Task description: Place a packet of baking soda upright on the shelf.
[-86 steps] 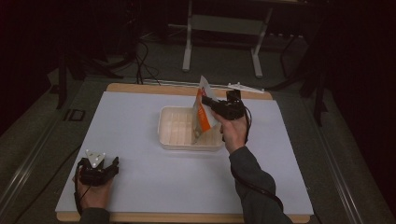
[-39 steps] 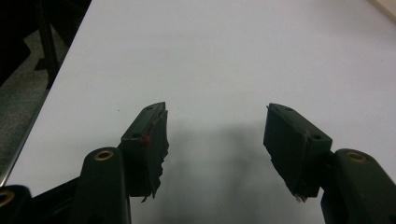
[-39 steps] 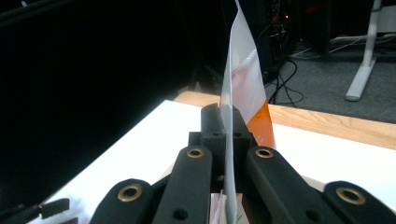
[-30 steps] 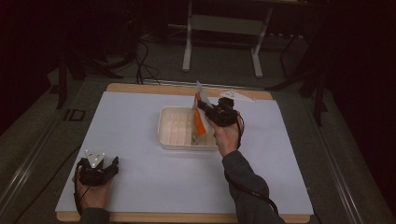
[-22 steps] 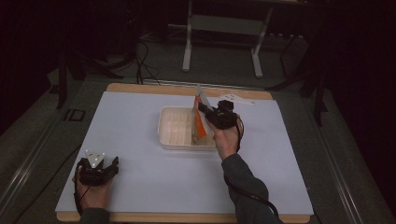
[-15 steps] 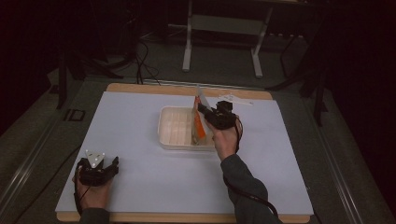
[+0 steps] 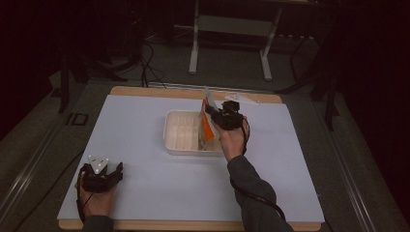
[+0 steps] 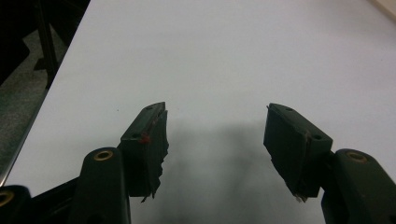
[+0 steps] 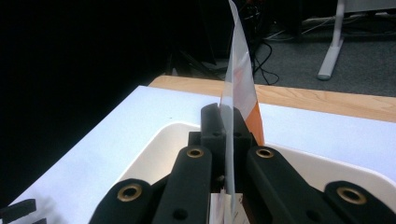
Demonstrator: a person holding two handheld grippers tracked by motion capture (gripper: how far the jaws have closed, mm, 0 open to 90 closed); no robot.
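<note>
At the near left corner of the pale blue table mat [image 7: 145, 130], the left gripper [image 7: 99, 176] rests low in the person's hand, idle. In the left gripper view its two black jaws stand wide apart over bare mat with nothing between them [image 8: 215, 135].

Towards the middle sits the shallow white rectangular plastic tray [image 7: 181, 133], its floor seemingly divided into compartments, though they are too faint to count.

At the tray's right end, the right gripper [image 7: 212, 115] holds a thin, flat orange-and-white packet [image 7: 208, 126] standing on edge, upright and slightly tilted, its lower part down inside the tray against the right wall and its top corner rising above the rim. In the right gripper view the jaws are closed tight on the packet [image 9: 240, 93], which runs edge-on between them, with the tray's white rim [image 9: 154, 140] just below. Whether the packet's bottom edge touches the tray floor is hidden by the gripper.

The step in hand looks like placing the packet into the tray. The next move likely calls for lowering or tipping it until it rests on the floor or against the wall, then parting the jaws and lifting straight clear so it is not dragged out. A thin packet may flop over on release.

Beyond the gripper, a small white flat piece [image 7: 241, 99] lies at the far table edge.
</note>
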